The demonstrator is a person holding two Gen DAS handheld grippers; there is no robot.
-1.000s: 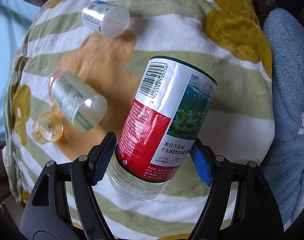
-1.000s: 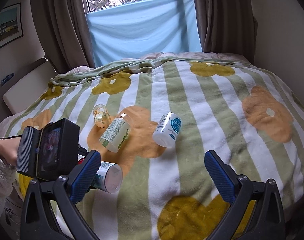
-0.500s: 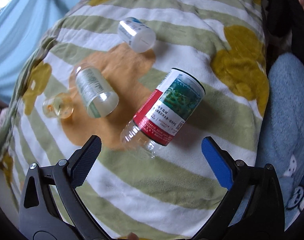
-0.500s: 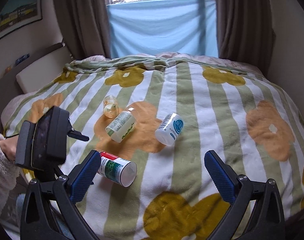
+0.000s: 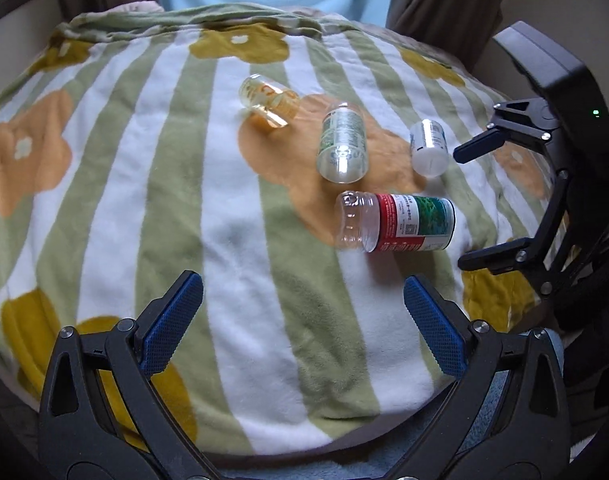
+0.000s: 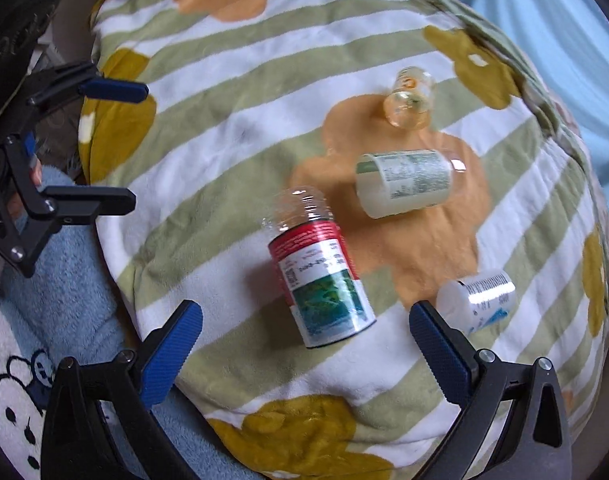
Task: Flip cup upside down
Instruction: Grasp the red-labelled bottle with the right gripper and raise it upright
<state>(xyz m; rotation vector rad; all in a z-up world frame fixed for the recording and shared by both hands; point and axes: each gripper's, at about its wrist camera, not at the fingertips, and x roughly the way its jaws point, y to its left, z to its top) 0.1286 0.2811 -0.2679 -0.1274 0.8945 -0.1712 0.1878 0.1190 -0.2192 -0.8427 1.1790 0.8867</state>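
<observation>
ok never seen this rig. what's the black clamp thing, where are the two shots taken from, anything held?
No robot here: a person holds a handheld two-finger gripper in each hand, with a fisheye camera on each looking along its jaws. One shot is from the left gripper, the other from the right gripper; each also sees the other at its edge. Both have jaws wide apart, holding nothing. On the striped floral blanket four containers lie on their sides: a red-labelled clear cup, a green-labelled jar, a small white bottle and a yellowish glass jar.
</observation>
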